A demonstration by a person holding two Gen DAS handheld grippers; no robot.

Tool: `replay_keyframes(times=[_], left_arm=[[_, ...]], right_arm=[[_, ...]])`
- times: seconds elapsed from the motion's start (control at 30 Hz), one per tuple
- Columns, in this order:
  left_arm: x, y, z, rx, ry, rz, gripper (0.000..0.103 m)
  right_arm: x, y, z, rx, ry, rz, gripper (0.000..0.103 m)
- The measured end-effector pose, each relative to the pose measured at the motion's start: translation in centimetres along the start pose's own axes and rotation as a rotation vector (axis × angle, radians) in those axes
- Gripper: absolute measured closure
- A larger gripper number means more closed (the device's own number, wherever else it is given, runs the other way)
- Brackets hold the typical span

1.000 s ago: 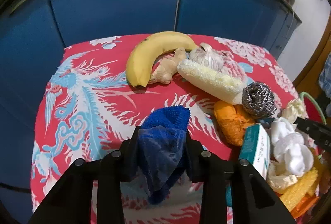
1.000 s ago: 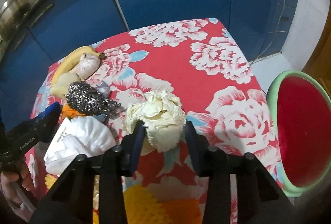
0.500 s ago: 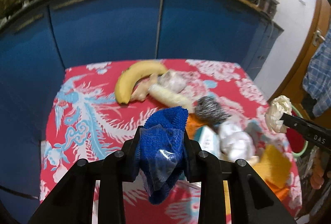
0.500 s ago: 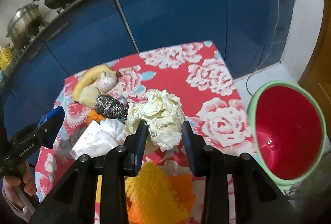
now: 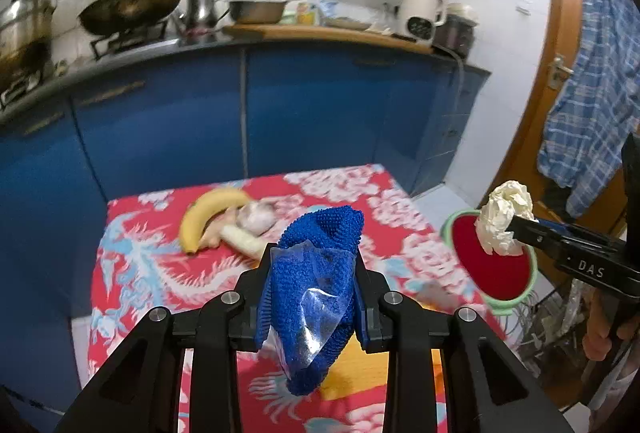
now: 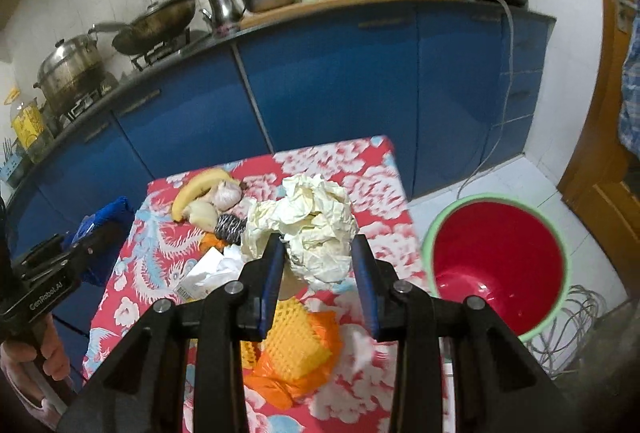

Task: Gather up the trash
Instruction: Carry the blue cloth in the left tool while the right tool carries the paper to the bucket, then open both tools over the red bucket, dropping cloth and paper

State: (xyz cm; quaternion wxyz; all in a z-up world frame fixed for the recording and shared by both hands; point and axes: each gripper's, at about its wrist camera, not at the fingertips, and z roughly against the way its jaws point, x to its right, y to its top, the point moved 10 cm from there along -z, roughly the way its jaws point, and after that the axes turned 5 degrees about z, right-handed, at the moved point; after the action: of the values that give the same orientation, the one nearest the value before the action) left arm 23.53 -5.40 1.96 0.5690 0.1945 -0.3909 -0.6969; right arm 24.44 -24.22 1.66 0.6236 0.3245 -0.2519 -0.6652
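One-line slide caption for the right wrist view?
Right gripper holds crumpled paper above the table, red bin to its right.

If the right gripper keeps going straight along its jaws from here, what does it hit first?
Probably the far part of the red floral table, past the steel scourer, then the blue cabinets. The right gripper carries the crumpled paper, and the red bin lies off to its right. Depth is uncertain.

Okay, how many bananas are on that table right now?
1. The banana lies at the far left corner of the red floral table, touching the garlic bulb. The crumpled paper hides part of the table, so another could be hidden.
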Motion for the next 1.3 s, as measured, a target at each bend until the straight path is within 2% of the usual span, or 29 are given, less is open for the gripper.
replay_keyframes(times=[0.23,0.47,0.67,0.83,1.07,1.3], left_arm=[[5.7,2.1,1.4,0.037,-0.062,-0.063,0.070],[11.8,2.1,-0.7,0.019,-0.156,-0.100,0.070],[17.0,-0.1,-4.9,-0.039,-0.232,-0.116,0.070],[20.7,-2.5,-8.3,-0.099,-0.266,-0.144,0.070],[24.4,-5.2,-12.9,-0.172,-0.279,-0.178,0.070],[26.4,-7.6,-16.7,-0.235,-0.274,-0.214,0.070]], right_arm=[[3.6,1.1,4.0,0.043,-0.080,-0.015,0.065],[8.9,0.3,4.6,0.038,-0.136,-0.084,0.065],[13.9,-1.9,3.0,0.008,-0.202,-0.128,0.065],[17.9,-4.3,1.3,-0.027,-0.242,-0.179,0.065],[22.3,-7.7,-1.0,-0.062,-0.289,-0.230,0.065],[24.8,-10.2,-3.4,-0.110,-0.292,-0.273,0.065]])
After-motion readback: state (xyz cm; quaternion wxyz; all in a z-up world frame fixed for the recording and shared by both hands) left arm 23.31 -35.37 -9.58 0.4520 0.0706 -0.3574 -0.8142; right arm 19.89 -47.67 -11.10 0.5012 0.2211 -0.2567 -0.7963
